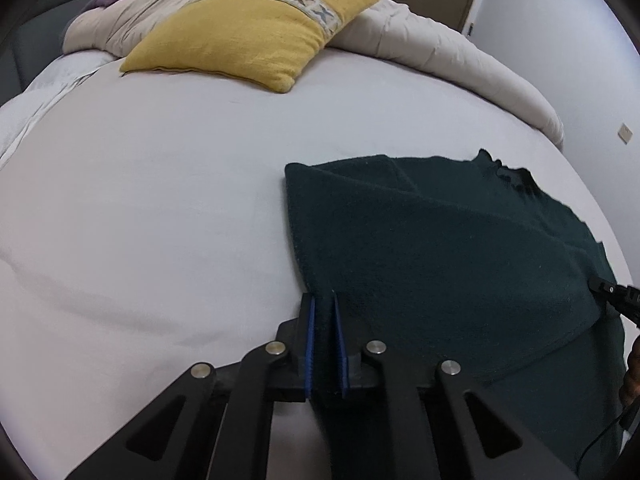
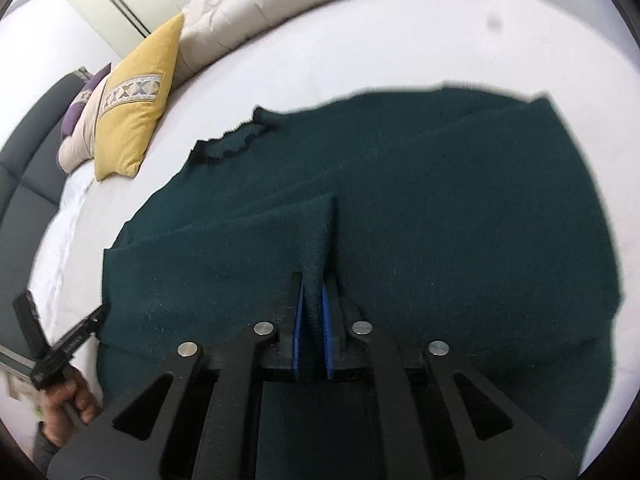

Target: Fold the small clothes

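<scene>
**Both tongs pinching the sweater hem, fold under way**

A dark green sweater lies spread on the white bed sheet, filling the middle of the right wrist view and the lower right of the left wrist view. The left gripper is narrowed on the garment's near left edge, cloth caught between its blue pads. The right gripper is likewise clamped on a raised pleat of the knit. The collar sits at the far side, upper left in the right view. A yellow cushion rests well apart. Judging by this, the fold has only begun: the lifted edge is not yet laid over, and further folds remain
</scene>
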Tool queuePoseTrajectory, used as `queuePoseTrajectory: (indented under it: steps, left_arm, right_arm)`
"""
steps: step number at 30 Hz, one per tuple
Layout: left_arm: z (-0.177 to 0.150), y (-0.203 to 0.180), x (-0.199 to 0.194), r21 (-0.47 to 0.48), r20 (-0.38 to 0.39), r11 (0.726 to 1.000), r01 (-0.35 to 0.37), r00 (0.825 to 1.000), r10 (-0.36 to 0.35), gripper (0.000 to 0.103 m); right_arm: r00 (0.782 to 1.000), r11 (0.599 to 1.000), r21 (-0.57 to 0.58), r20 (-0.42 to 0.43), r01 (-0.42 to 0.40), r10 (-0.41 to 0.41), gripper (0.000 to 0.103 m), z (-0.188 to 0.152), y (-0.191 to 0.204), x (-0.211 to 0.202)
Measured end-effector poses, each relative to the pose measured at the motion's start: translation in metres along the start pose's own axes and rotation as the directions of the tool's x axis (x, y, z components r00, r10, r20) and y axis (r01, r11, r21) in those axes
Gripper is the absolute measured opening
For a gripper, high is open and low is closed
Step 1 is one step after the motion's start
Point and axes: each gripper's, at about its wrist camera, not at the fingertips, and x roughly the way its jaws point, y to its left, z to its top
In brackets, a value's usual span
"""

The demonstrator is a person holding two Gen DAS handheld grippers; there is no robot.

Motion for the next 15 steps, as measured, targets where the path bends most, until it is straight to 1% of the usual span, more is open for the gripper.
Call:
queuePoseTrajectory:
  steps: [2,5,7,9,12,14,15]
  left_arm:
    - [-0.001,0.001,0.000,-0.014,0.007,1.000,0.000,1.000,0.000,0.013]
    - [-0.004,0.004,-0.001,-0.035,0.022,0.999,0.014,1.000,-0.013,0.013]
    - [-0.004,0.005,-0.001,-0.043,0.026,0.999,0.019,1.000,-0.018,0.013]
    - [-0.005,0.004,0.000,-0.040,0.030,0.999,0.015,0.999,-0.014,0.013]
    - [-0.006,0.003,0.001,-0.029,0.036,1.000,0.008,0.999,-0.007,0.013]
    - [-0.006,0.003,0.002,-0.028,0.039,1.000,0.010,0.999,-0.009,0.014]
    - [-0.006,0.003,0.003,-0.028,0.039,1.000,0.012,0.999,-0.010,0.014]
  right_arm:
    - [0.999,0.999,-0.034,0.025,0.036,-0.035,0.007,0.000,0.007,-0.007]
    - [0.997,0.997,-0.055,0.061,0.048,-0.044,0.005,0.004,0.015,-0.017]
    - [0.995,0.994,-0.093,0.078,0.065,-0.058,0.005,0.009,0.023,-0.024]
    - [0.994,0.990,-0.116,0.081,0.081,-0.071,0.005,0.012,0.027,-0.025]
    - [0.994,0.991,-0.095,0.069,0.093,-0.087,0.004,0.014,0.020,-0.013]
    - [0.992,0.989,-0.079,0.041,0.126,-0.123,0.002,0.009,0.007,0.005]
    - [0.995,0.995,-0.054,0.052,0.089,-0.086,0.002,0.006,-0.001,0.009]
